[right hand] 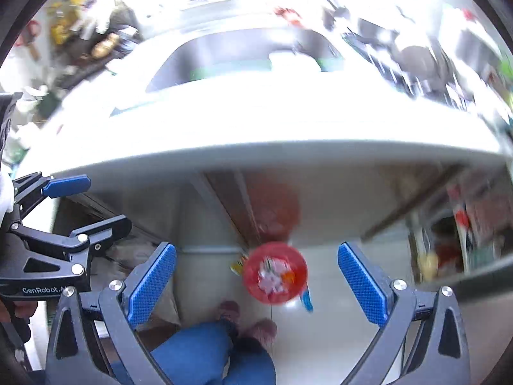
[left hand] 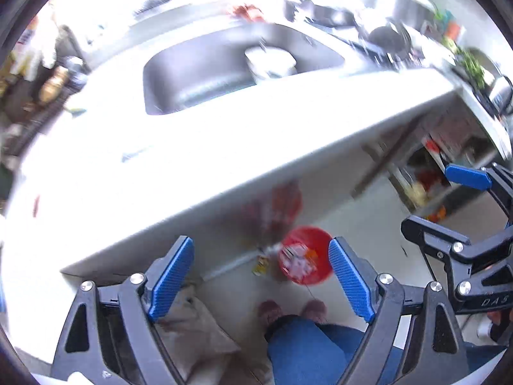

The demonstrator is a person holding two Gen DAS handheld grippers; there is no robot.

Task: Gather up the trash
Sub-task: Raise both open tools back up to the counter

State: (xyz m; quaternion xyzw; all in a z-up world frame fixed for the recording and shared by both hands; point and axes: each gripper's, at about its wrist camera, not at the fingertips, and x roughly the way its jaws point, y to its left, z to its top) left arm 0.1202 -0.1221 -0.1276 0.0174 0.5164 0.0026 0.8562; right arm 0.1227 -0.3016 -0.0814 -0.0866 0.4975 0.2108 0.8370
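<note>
A red trash bin (left hand: 306,260) stands on the floor below the counter's front edge, with white crumpled trash inside; it also shows in the right wrist view (right hand: 275,272). My left gripper (left hand: 261,280) is open and empty, held high above the floor, the bin between its fingers in view. My right gripper (right hand: 256,284) is open and empty, likewise above the bin. The right gripper appears at the right of the left wrist view (left hand: 449,205); the left gripper appears at the left of the right wrist view (right hand: 86,202). A yellow wrapper (left hand: 260,264) lies beside the bin.
A white counter (left hand: 192,166) with a steel sink (left hand: 205,73) holding a white bowl (left hand: 271,61) lies ahead. Pots and greens crowd its right end (left hand: 474,64). The person's blue-jeaned legs and slippers (left hand: 288,314) stand on the floor. A blue item (right hand: 306,298) lies by the bin.
</note>
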